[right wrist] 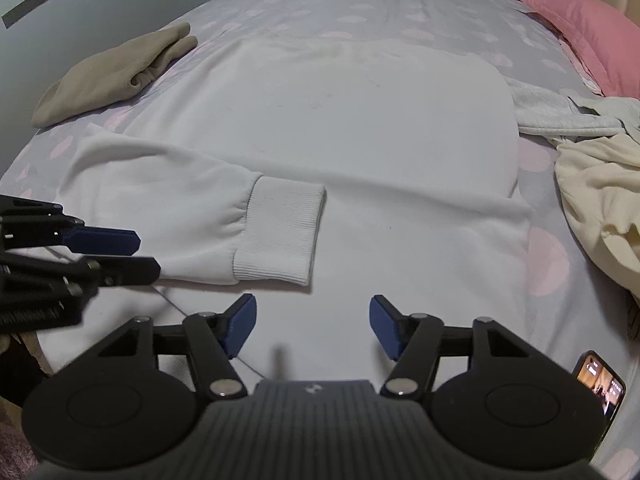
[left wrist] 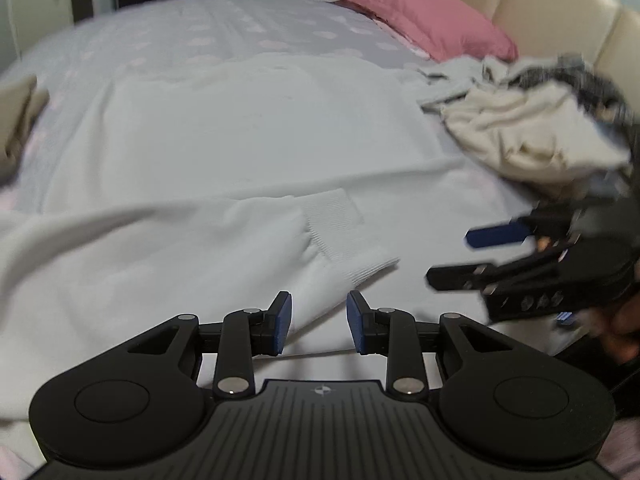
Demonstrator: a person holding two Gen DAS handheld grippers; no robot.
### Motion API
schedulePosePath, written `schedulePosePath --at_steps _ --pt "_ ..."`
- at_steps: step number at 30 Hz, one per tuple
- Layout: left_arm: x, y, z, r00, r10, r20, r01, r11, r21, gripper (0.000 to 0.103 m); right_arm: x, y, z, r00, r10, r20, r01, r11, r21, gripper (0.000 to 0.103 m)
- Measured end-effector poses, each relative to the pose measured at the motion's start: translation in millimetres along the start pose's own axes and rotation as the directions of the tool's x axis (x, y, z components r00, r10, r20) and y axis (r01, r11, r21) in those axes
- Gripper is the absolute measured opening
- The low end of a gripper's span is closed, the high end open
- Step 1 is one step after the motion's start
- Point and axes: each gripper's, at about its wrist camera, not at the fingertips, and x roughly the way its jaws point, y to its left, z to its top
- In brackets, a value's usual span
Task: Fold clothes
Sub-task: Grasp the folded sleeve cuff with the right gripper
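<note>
We are holding both tongs low over a white cotton sweatshirt (right wrist: 340, 128) that is lying spread flat on the grey bed with pink spots (right wrist: 360, 4). Its left sleeve is lying folded across the body, the ribbed cuff (right wrist: 280, 232) resting near the middle. Our left tongs (left wrist: 319, 322) are standing open and gripping nothing, with sleeve fabric lying under the gap. Our right tongs (right wrist: 312, 326) are gaping wider, also empty, just short of the cuff. A folded beige garment (right wrist: 116, 72) is lying to the left, a crumpled cream heap of clothes (right wrist: 600, 192) to the right, near a pink pillow (right wrist: 588, 36).
</note>
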Motion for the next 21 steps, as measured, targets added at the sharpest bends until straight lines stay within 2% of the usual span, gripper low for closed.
schedulePosePath --at_steps 3,7,14,18,21 --pt "2.4 -9.3 -6.5 0.999 0.035 0.009 -0.035 0.996 0.084 0.028 1.4 -1.6 -0.8 1.0 0.001 -0.003 -0.001 1.0 0.01 0.058" --pt "6.6 -15.1 -12.4 0.997 0.07 0.024 -0.072 0.986 0.152 0.028 5.6 -3.8 -0.7 1.0 0.013 -0.012 -0.013 1.0 0.028 0.056" --pt "14.3 -16.5 -13.4 0.995 0.091 0.042 -0.098 0.973 0.207 0.028 12.9 -7.7 -0.5 0.999 0.035 -0.028 -0.033 0.998 0.06 0.055" --pt "18.1 -16.9 -13.1 0.995 0.085 0.046 -0.093 0.97 0.226 0.028 17.8 -8.9 -0.6 0.998 0.041 -0.042 -0.038 0.997 0.074 0.066" --pt "21.1 -17.4 -13.2 0.996 0.078 0.045 -0.087 0.967 0.239 0.028 23.0 -7.8 -1.0 0.997 0.034 -0.062 -0.03 0.997 0.077 0.078"
